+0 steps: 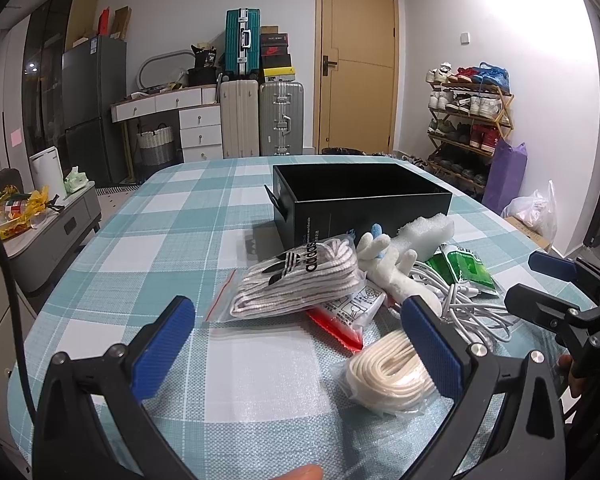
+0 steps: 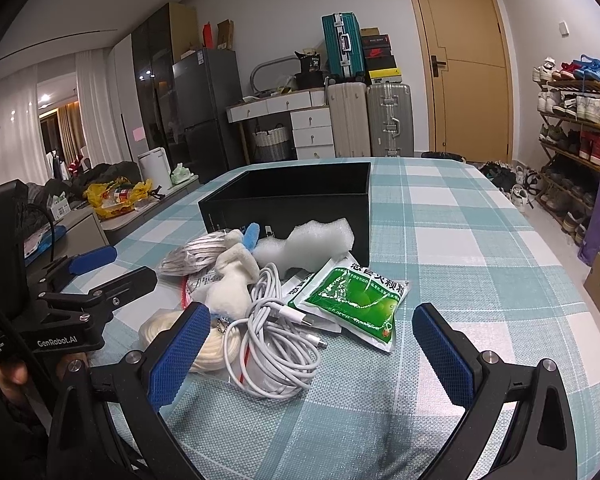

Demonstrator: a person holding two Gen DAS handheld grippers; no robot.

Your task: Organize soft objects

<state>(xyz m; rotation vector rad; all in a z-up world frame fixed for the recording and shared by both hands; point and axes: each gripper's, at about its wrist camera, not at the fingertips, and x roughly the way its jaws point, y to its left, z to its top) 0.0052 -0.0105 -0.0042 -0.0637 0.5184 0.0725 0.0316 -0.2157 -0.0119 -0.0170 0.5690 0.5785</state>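
White cable coil (image 2: pixel 268 344) lies between the gaping right tongs (image 2: pixel 312 350).

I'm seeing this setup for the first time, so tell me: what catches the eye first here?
A heap of soft things in the middle of the checked tablecloth: a green sachet, a coiled white cable and a white plush toy. Behind them stands an open black box. Both tools, left and right, hang open before the heap.
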